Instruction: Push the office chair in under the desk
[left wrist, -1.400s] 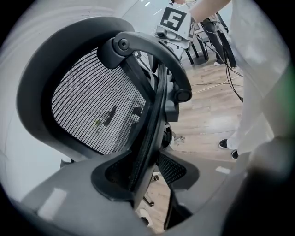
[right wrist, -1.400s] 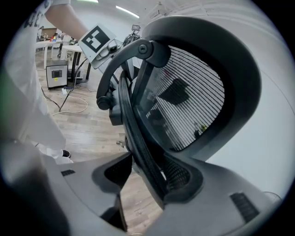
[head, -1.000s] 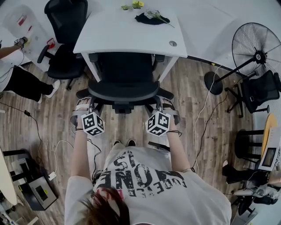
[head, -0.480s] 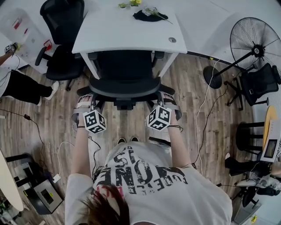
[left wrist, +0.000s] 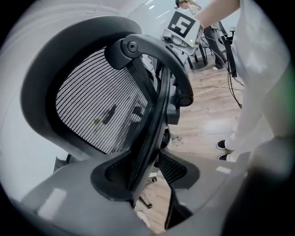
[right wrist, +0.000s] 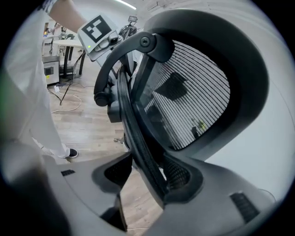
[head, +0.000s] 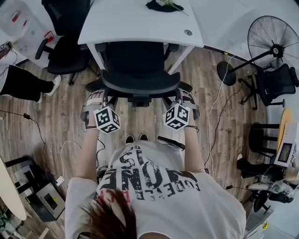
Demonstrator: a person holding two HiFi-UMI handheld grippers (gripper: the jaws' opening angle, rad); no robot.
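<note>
**Position.** The black mesh-backed office chair (head: 135, 70) stands at the white rectangular bench (head: 135, 23). Its front part is under the bench edge, between the bench legs. The backrest and rear of the base are outside, over the wood-plank floor (head: 60, 121).

**Grippers.** The left gripper (left wrist: 143, 177) is clamped on the left side rail of the backrest. The right gripper (right wrist: 150, 177) is clamped on the right side rail. In each gripper view the rail sits between the two jaw pads, and the jaws are closed against it.

**Handling (assessment).**
- The chair looks moderately heavy, but on its castors it should roll with little force.
- The seat probably swivels. Uneven force from the two sides would turn the chair instead of driving it forward.
- The mesh panel is soft and will give, so do not push on it.
- The moulded frame is stiff, and the two side rails now held are the correct places to grip it.
- Check that the armrests clear the bench legs as the chair advances.

**Count, head view.**
- Task chair: one.
- Bench: one.
- Grippers: two.
- Other black office chairs: two, one beside the bench at upper left (head: 70, 51) and one at far right (head: 275, 86).
- Black pedestal fan (head: 273, 46): one.
- Dark object on the bench top (head: 163, 5): one, identity unclear.
</note>
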